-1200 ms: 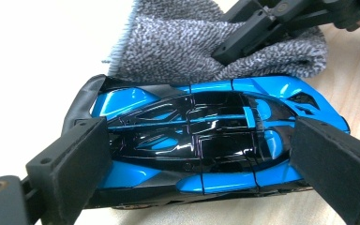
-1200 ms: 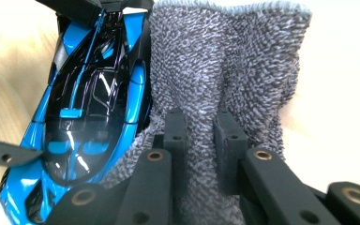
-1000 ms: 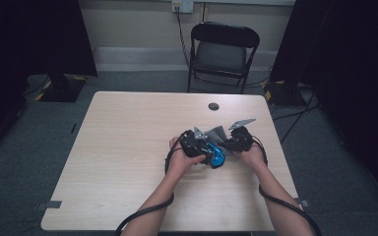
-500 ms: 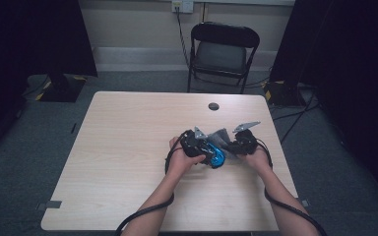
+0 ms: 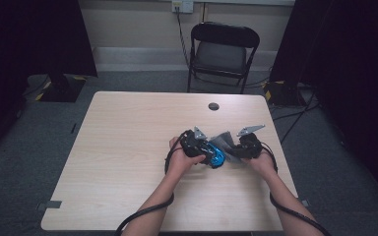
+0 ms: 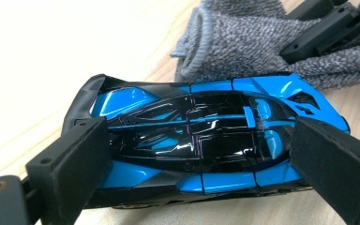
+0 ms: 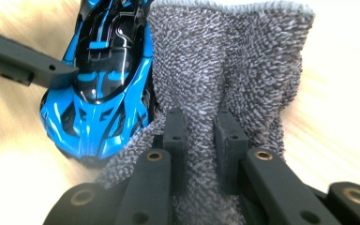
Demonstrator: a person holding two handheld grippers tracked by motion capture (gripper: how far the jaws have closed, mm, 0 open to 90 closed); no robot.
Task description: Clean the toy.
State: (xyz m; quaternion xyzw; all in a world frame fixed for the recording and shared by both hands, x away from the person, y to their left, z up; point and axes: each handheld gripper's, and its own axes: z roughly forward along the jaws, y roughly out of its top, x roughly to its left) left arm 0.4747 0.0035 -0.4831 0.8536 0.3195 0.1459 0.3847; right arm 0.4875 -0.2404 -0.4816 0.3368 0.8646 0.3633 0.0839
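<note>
The right tongs (image 7: pixel 200 140) are nearly closed, their two pads pinching a fold of the grey knitted sock (image 7: pixel 225 61). In the right gripper view the sock runs away from the jaws toward twelve o'clock and ends in its ribbed cuff at the top of the frame. The left tongs (image 6: pixel 201 154) stand wide and clamp the blue and black toy car (image 6: pixel 201 140) across its length, one pad at each end of the body.

From the right tongs the car (image 7: pixel 105 70) lies at about ten to eleven o'clock, just beside the sock and touching its edge. Its long axis runs roughly parallel to the sock's, with the pointed nose toward the right tongs. One jaw of the left tongs crosses the car at nine o'clock in that view.

In the high view both tongs meet just right of the middle of the surface (image 5: pixel 128 147), left tongs (image 5: pixel 204 150) at nine o'clock of the right tongs (image 5: pixel 238 150), with the car (image 5: pixel 216 158) and sock (image 5: pixel 225 142) between them. The cuff sits at the far end of the car from the nose, so I judge the coming move depends on lining the car up with that opening.
</note>
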